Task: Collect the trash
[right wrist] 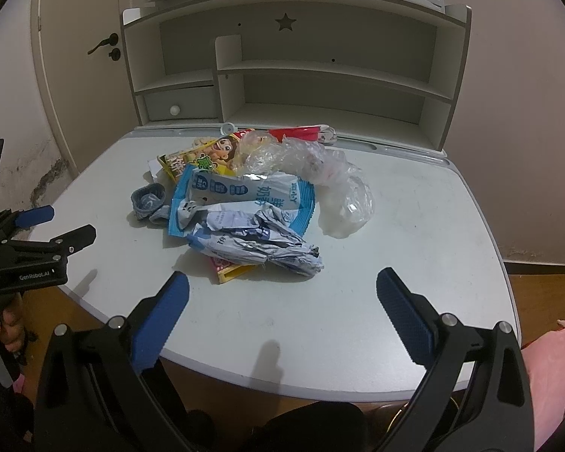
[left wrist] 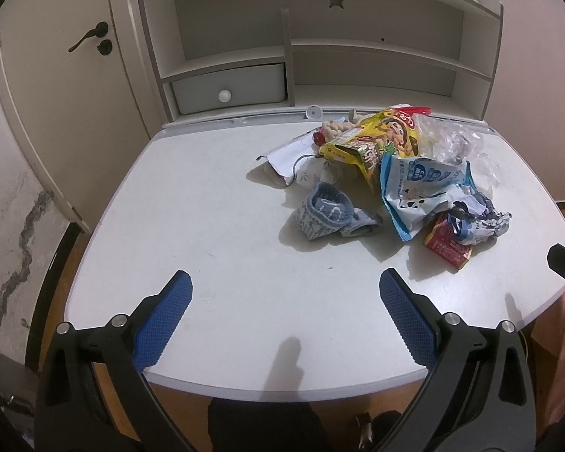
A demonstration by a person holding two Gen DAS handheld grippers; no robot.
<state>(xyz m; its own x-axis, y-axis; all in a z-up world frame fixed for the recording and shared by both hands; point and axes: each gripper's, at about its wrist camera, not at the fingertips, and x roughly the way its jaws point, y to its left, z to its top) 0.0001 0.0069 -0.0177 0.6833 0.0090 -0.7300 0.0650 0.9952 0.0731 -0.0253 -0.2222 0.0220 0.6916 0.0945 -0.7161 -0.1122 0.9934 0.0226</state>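
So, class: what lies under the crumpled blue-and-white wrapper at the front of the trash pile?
Under the crumpled wrapper a red-and-yellow packet pokes out, flat on the desk. Only its corner shows in the right wrist view; the rest is covered, and whether anything else lies beneath cannot be seen.

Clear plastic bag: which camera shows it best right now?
The right wrist view: the clear plastic bag lies spread out at the pile's right side, nearly all visible. In the left wrist view it sits at the pile's far side, partly hidden behind the blue-and-white packet.
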